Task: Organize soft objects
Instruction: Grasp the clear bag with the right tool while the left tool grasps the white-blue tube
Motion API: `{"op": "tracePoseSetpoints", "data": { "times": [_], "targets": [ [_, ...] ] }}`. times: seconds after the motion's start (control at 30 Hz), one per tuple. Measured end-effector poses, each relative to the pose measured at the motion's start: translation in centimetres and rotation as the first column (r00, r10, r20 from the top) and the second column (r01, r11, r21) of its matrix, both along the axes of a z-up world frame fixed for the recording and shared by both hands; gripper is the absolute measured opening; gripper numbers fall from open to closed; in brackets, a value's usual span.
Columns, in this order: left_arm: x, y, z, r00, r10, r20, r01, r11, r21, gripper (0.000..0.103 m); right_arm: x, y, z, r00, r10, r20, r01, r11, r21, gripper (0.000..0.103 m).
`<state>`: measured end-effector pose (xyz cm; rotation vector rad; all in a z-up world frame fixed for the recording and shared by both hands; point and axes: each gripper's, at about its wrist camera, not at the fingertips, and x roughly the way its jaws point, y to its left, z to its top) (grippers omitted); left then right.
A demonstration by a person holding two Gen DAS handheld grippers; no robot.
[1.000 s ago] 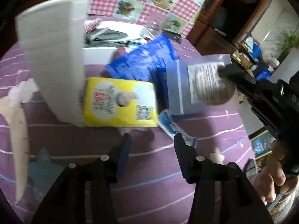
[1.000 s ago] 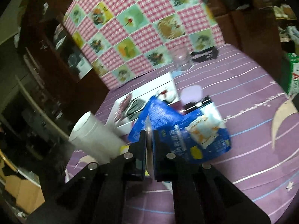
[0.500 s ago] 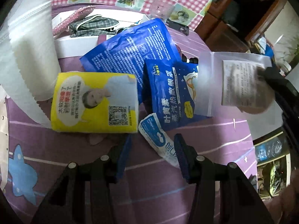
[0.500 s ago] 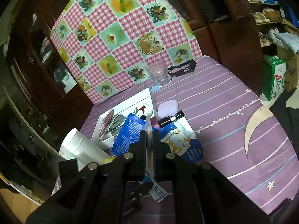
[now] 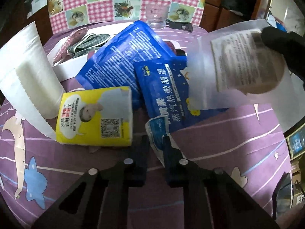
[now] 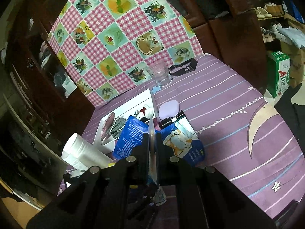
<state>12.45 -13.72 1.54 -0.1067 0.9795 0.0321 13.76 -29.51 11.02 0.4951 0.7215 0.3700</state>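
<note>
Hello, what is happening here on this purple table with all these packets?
A person holding tongs in each hand is sorting soft packets on the purple tablecloth. The left tongs have just been closing and now pinch the small white and blue sachet, which lies beside the yellow tissue pack. The right tongs are shut on a clear zip bag, held up above the blue eye mask packets.

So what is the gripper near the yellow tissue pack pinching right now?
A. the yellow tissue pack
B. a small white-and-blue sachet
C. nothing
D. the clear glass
B: the left gripper has just closed, and its fingers sit on either side of the small white-and-blue sachet, pressing it, beside the yellow tissue pack.
</note>
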Motion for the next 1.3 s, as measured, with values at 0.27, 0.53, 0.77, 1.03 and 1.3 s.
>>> {"op": "tracePoseSetpoints", "data": {
  "times": [0.27, 0.53, 0.77, 1.03, 1.3],
  "targets": [
    [0.4, 2.1, -0.2, 1.0, 0.013, -0.005, -0.014, 0.983, -0.182, 0.002, 0.2, -0.2, -0.3, 1.0, -0.004, -0.008, 0.004, 1.0, -0.004, 0.007],
    [-0.6, 3.0, 0.7, 0.999, 0.009, 0.044, 0.001, 0.978, -0.208, 0.002, 0.5, -0.1, -0.7, 1.0, 0.001, -0.017, -0.002, 1.0, -0.018, 0.007],
    [-0.1, 2.0, 0.0, 1.0, -0.026, -0.001, 0.025, 0.98, -0.197, 0.017, 0.5, -0.3, -0.6, 1.0, -0.001, -0.013, 0.001, 1.0, -0.015, 0.007],
    [-0.4, -1.8, -0.1, 0.995, -0.094, 0.02, 0.094, 0.996, -0.004, 0.04, 0.4, -1.0, -0.3, 1.0, -0.016, -0.009, 0.016, 1.0, 0.003, 0.007],
    [-0.6, -1.5, -0.2, 0.999, -0.049, 0.022, 0.048, 0.998, 0.051, 0.017, 0.5, -1.2, -0.5, 0.999, -0.029, -0.021, 0.029, 1.0, 0.004, 0.007]
  ]
}}
